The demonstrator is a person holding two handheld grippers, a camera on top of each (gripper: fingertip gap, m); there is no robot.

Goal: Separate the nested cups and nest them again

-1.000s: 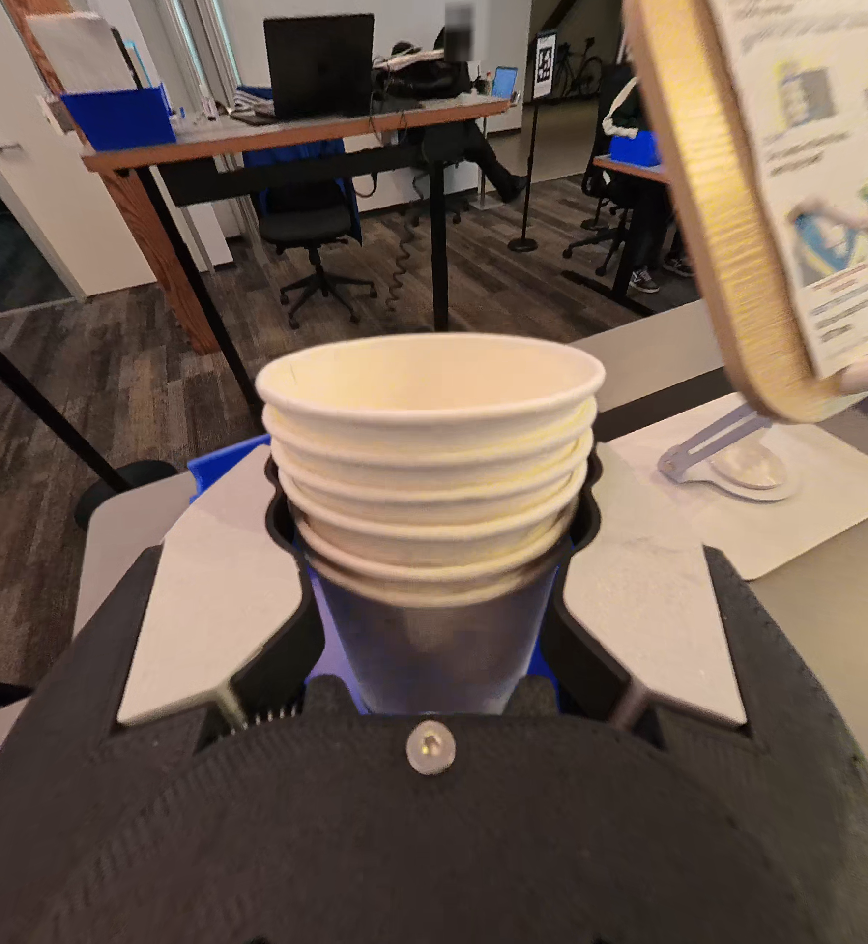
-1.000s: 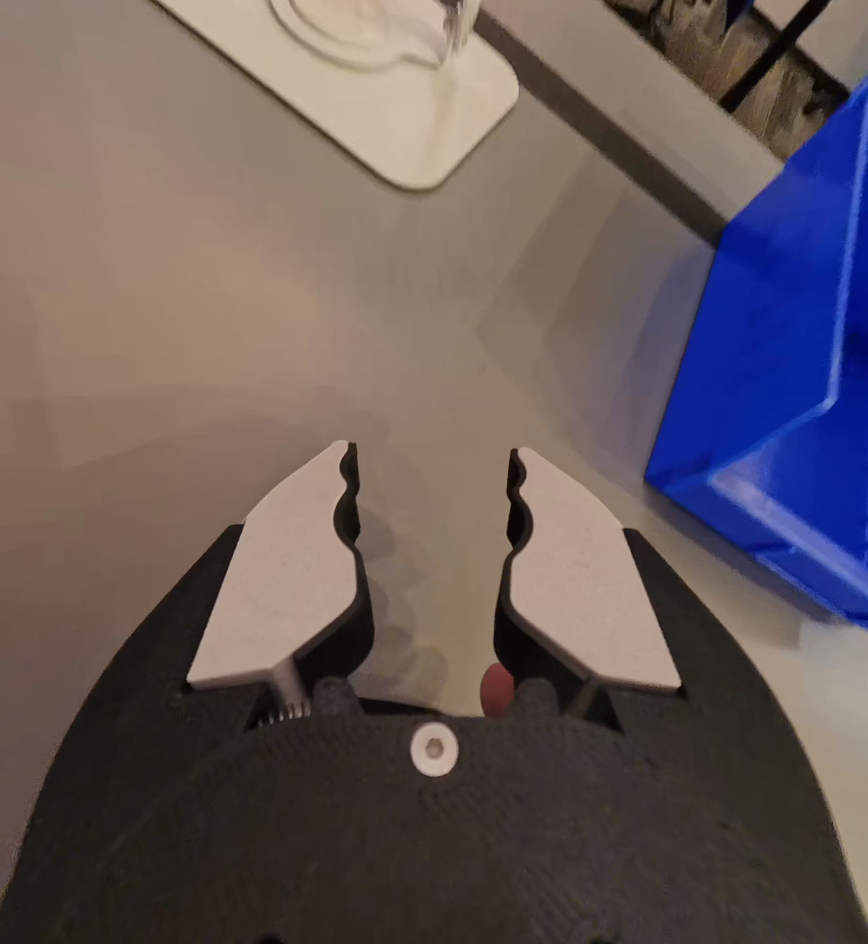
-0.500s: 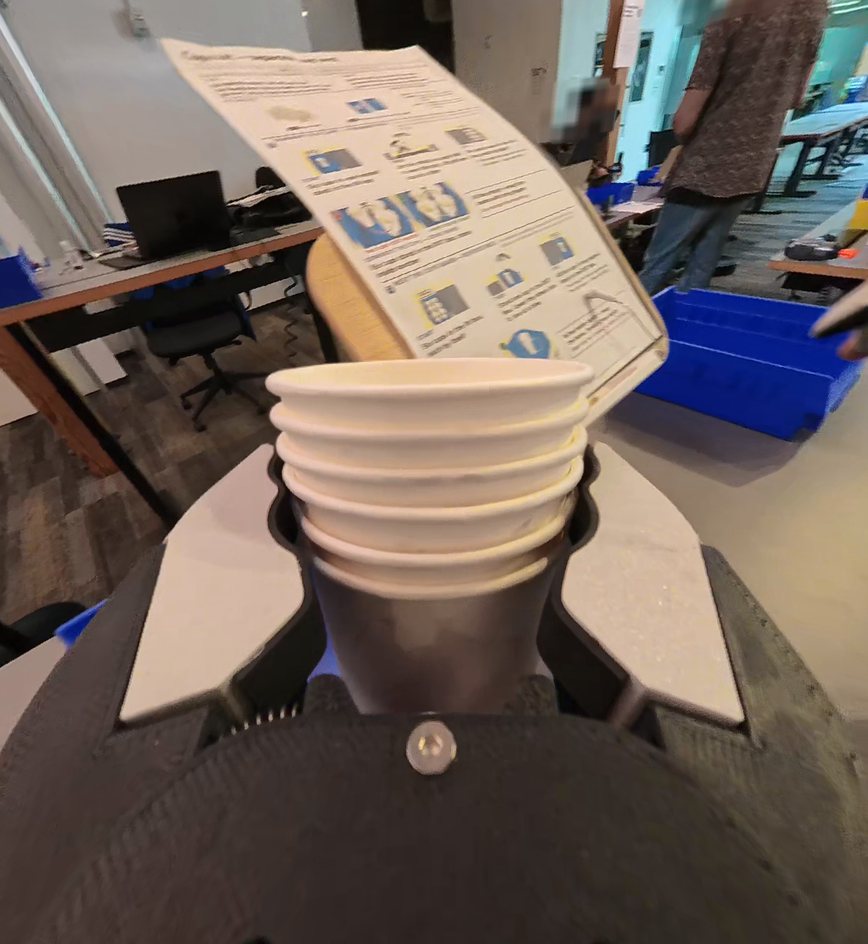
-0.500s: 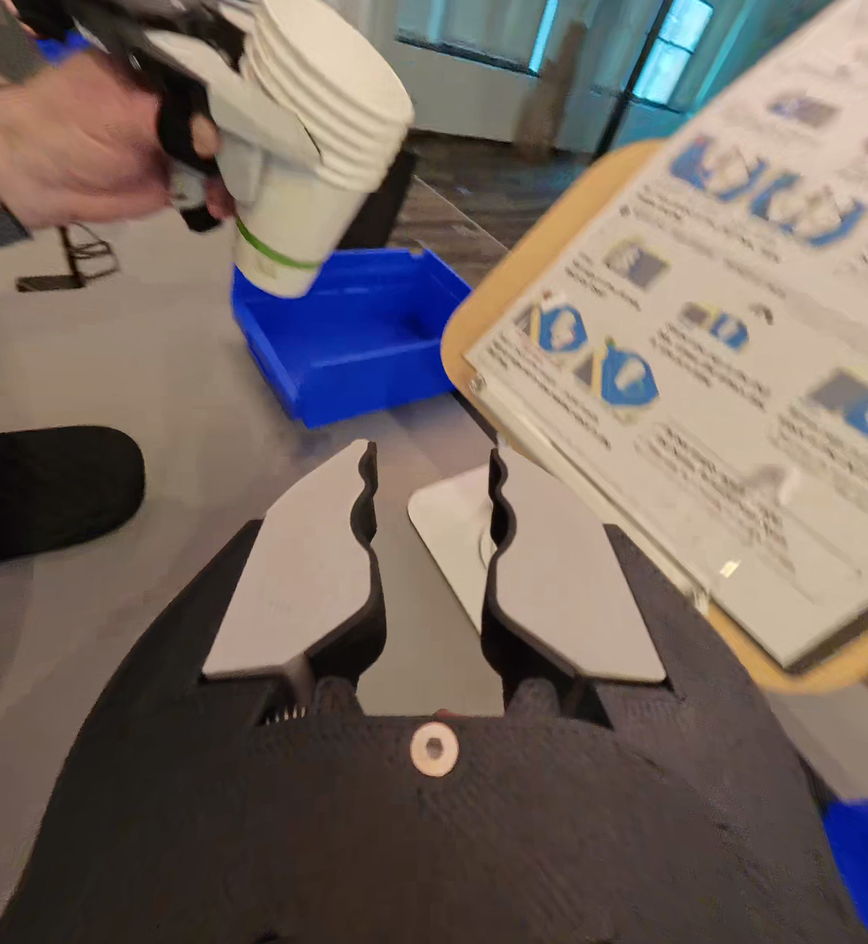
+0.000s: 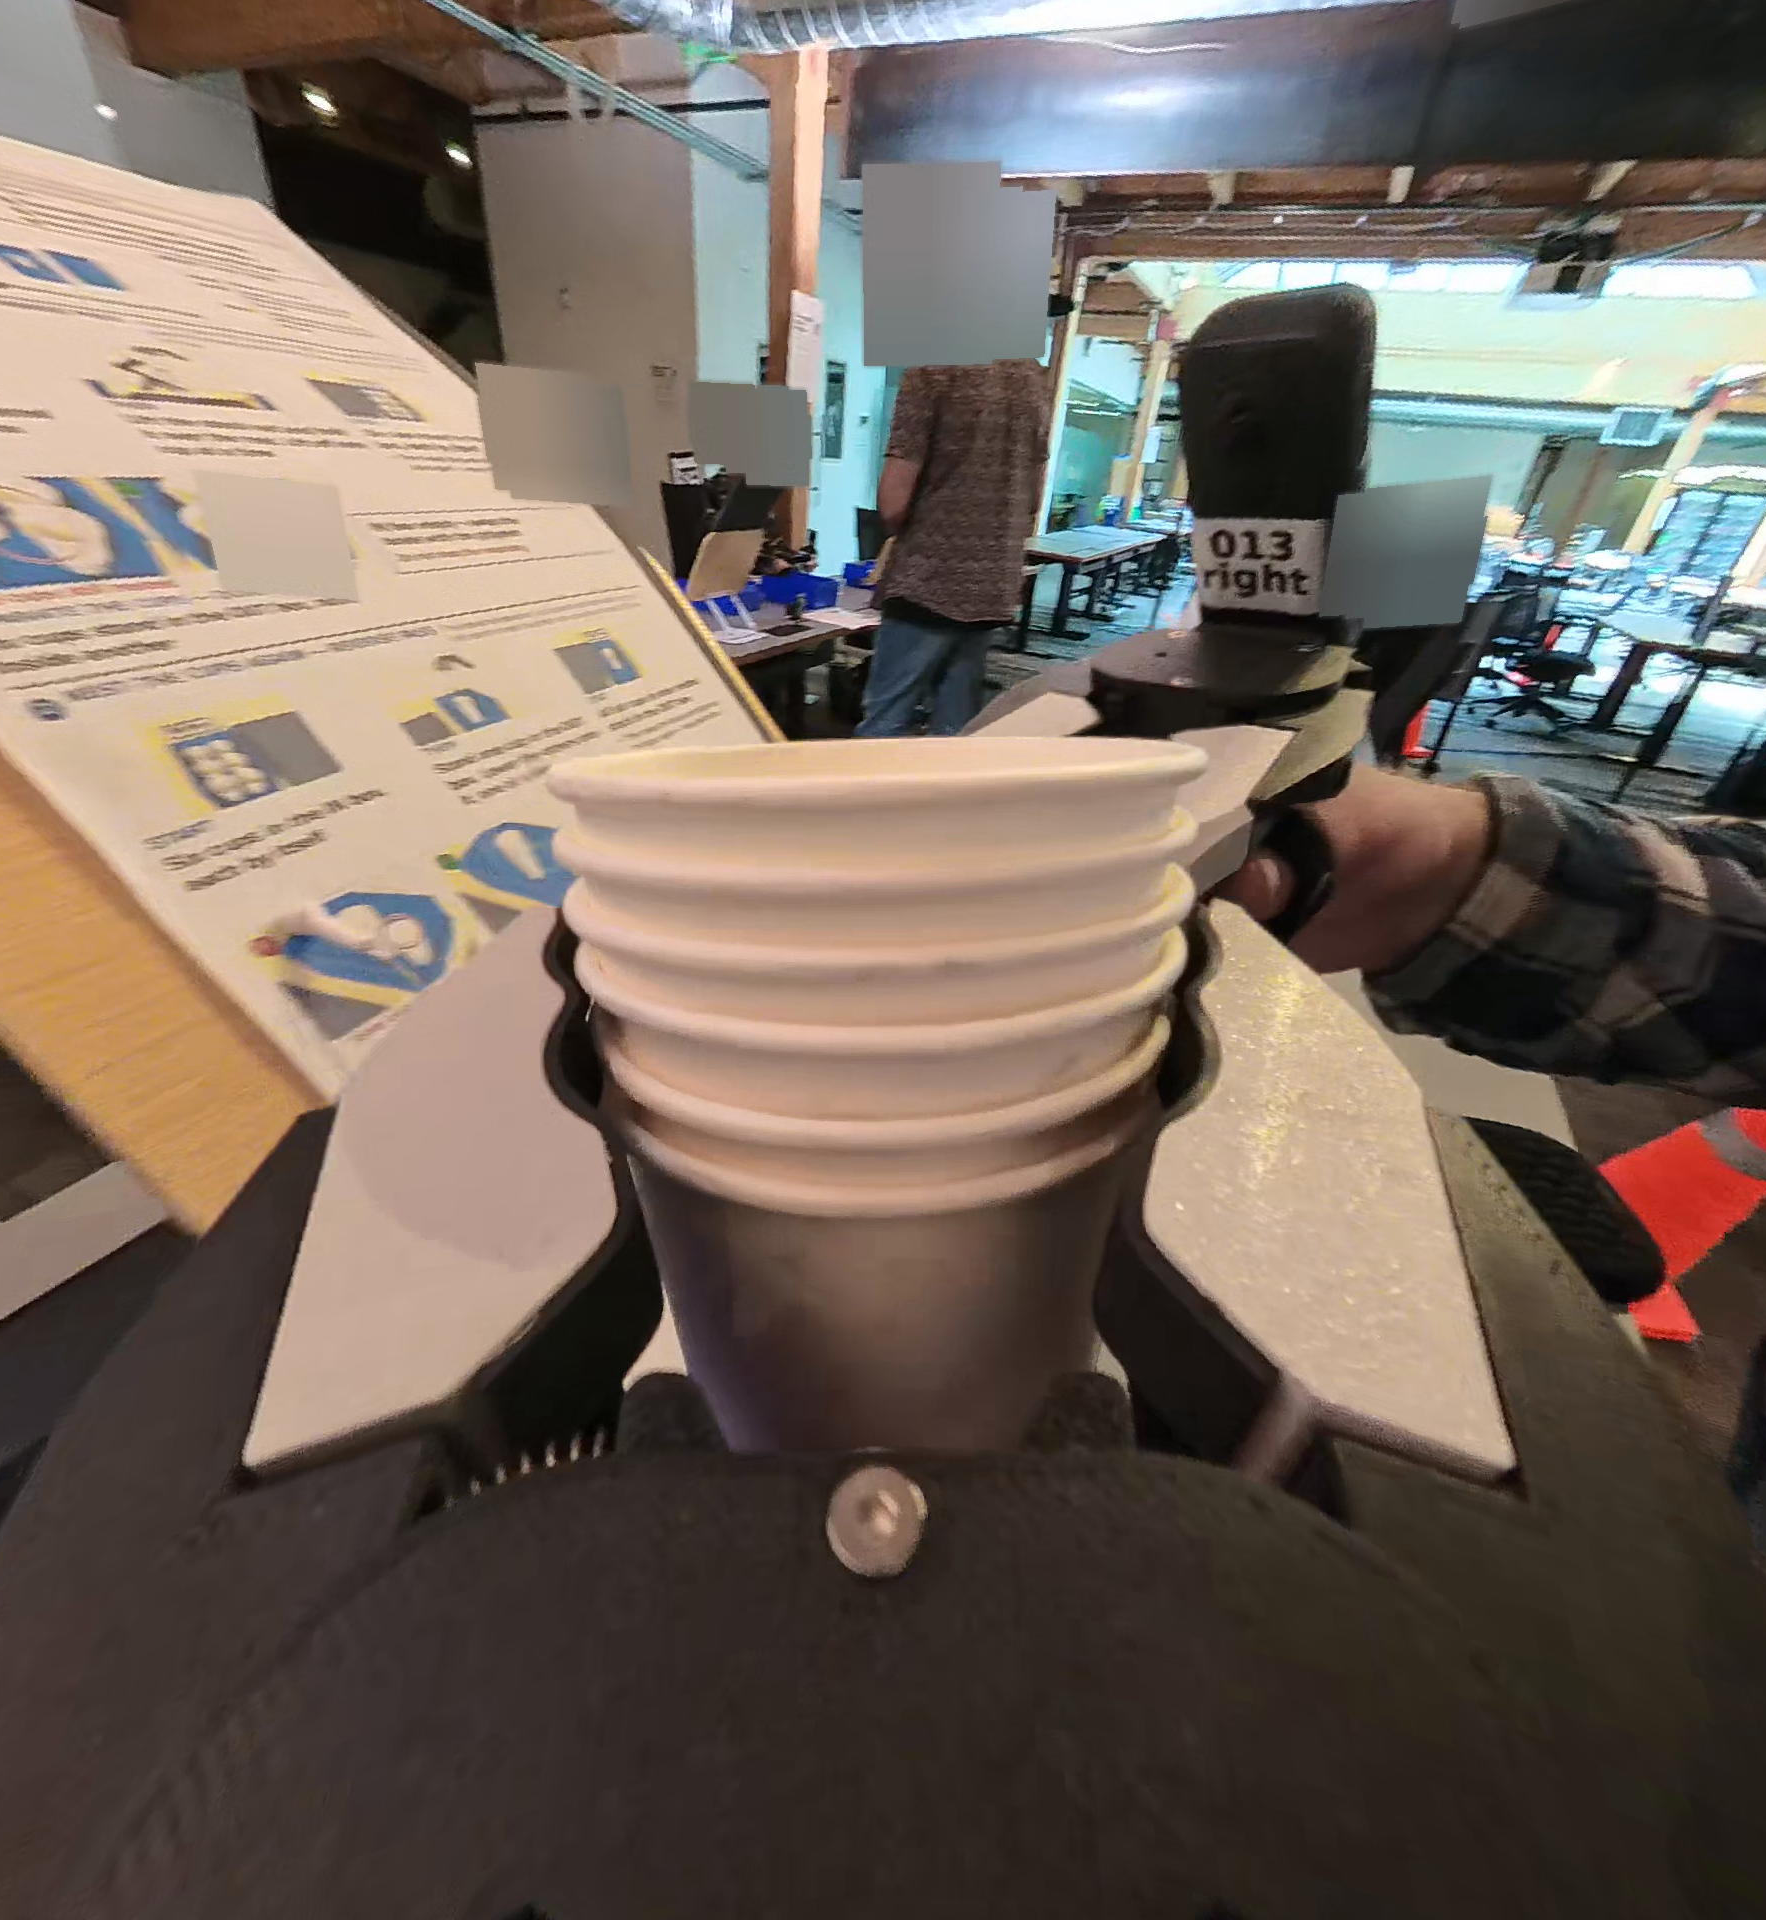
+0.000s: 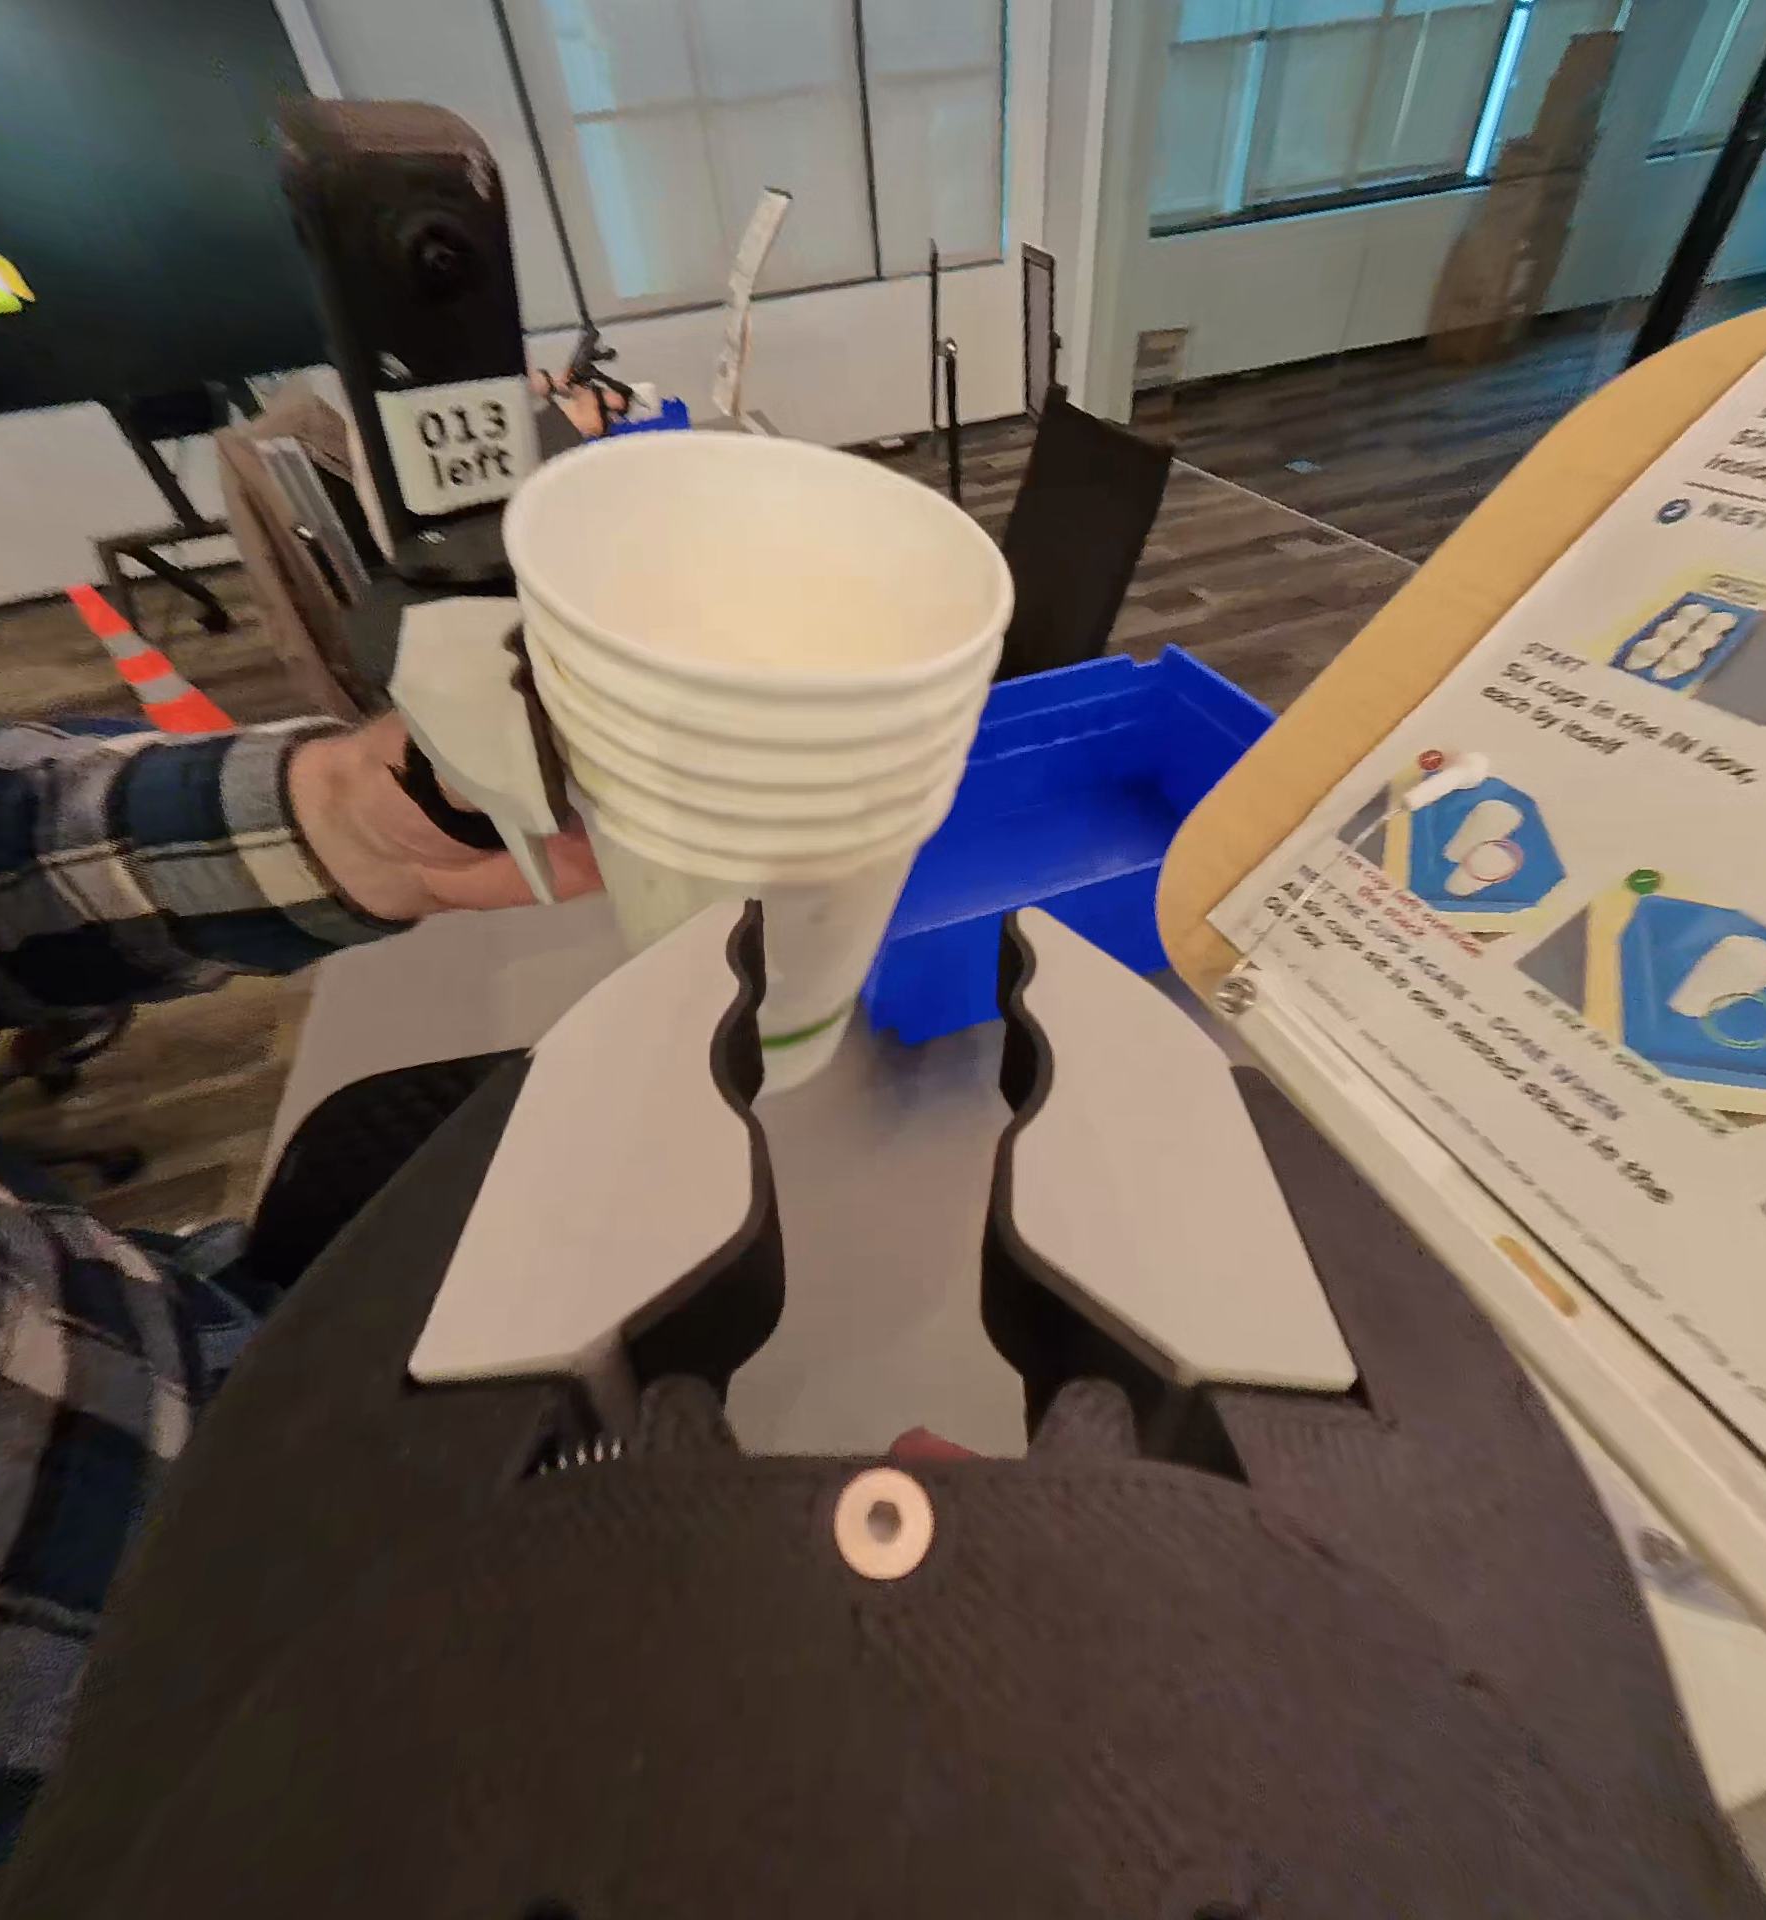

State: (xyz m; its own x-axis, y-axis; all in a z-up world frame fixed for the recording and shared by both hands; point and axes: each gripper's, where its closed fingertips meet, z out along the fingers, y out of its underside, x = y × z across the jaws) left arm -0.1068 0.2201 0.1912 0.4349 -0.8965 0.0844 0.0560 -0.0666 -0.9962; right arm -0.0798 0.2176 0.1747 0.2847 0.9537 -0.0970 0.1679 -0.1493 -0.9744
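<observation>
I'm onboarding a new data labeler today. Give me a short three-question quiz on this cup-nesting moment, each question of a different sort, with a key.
1. True or false: the left gripper is clamped on the stack of white paper cups.
2. Multiple choice: what lies between the fingers of the right gripper? A) a single cup B) nothing held; they stand apart C) the blue bin
3. Fill in: behind the stack in the right wrist view, on the grey table, sits a blue ____.

Key: 1 true; 2 B; 3 bin.
</observation>
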